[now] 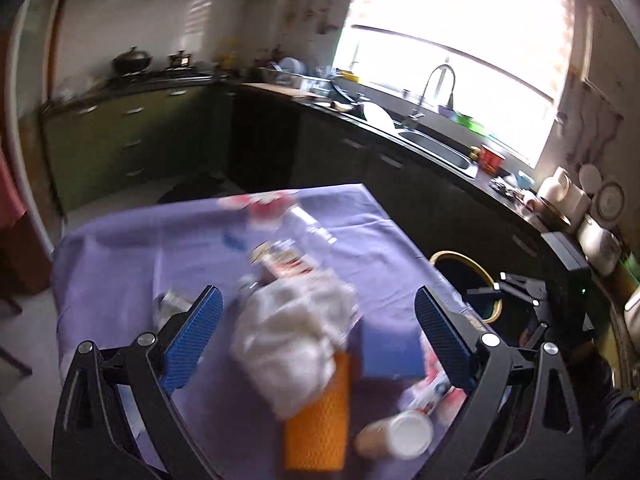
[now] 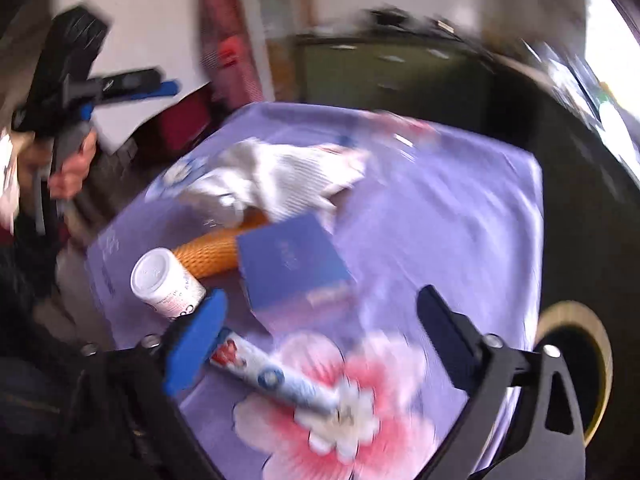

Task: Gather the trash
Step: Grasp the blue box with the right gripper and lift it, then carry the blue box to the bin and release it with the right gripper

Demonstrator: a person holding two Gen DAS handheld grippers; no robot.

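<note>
**Both grippers wide open above the littered table**

Left wrist view, left to right: a crumpled metal can (image 1: pixel 172 300) lies beside the left gripper's (image 1: pixel 318 332) left pad. The gripper's jaws are spread wide and hold nothing. Framed between the pads: white crumpled paper (image 1: pixel 296 336) lying over an orange foam net sleeve (image 1: pixel 318 420), with a blue box (image 1: pixel 392 350) touching on the right. A white-capped bottle (image 1: pixel 396 436) lies on its side in front. A trash bin (image 1: pixel 468 280) stands just off the table's right edge.

Right wrist view: the right gripper (image 2: pixel 320 328) is fully spread and empty. A toothpaste tube (image 2: pixel 276 380) rests on the purple floral tablecloth (image 2: pixel 440 216) below it.
</note>
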